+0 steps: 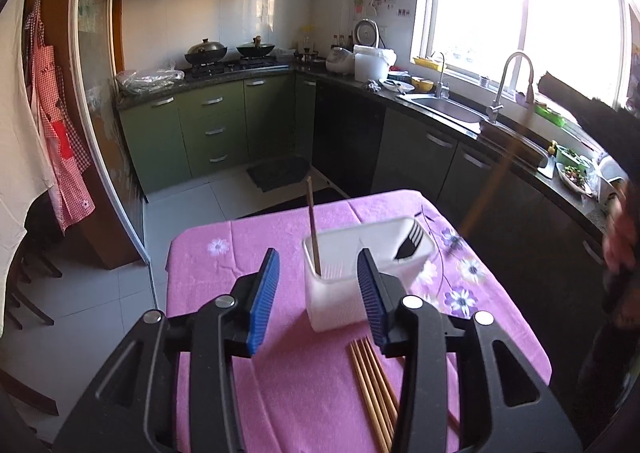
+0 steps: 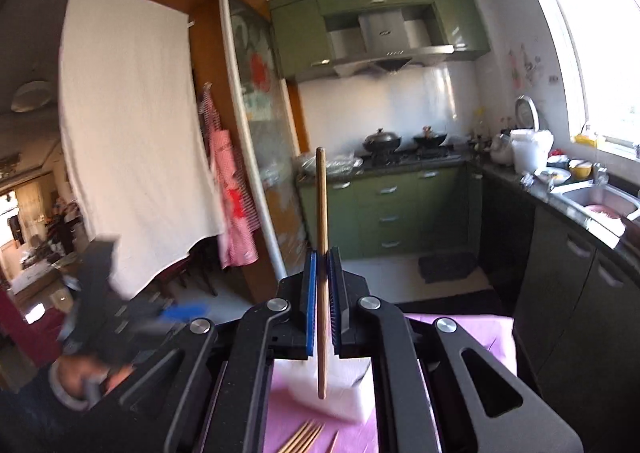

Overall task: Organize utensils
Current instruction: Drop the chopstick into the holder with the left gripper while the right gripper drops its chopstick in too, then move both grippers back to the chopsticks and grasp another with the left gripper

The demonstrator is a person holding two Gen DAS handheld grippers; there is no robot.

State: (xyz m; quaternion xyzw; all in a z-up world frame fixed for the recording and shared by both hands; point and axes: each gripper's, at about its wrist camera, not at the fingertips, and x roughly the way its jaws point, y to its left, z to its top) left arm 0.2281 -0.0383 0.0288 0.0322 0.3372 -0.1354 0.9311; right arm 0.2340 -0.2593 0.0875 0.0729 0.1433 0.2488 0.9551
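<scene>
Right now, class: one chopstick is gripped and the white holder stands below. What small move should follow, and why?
Probably lower the right tongs, shut on the chopstick, toward the white holder: it hangs upright above the holder, where one chopstick already stands.

The left gripper (image 1: 318,265) tilts downward with its blue pads (image 1: 264,293) parted and nothing between them. The right gripper (image 2: 322,269) points nearly level, its pads pressed tight on an upright chopstick (image 2: 321,213). A blurred hand (image 2: 86,377) grips the left gripper's handle.
</scene>
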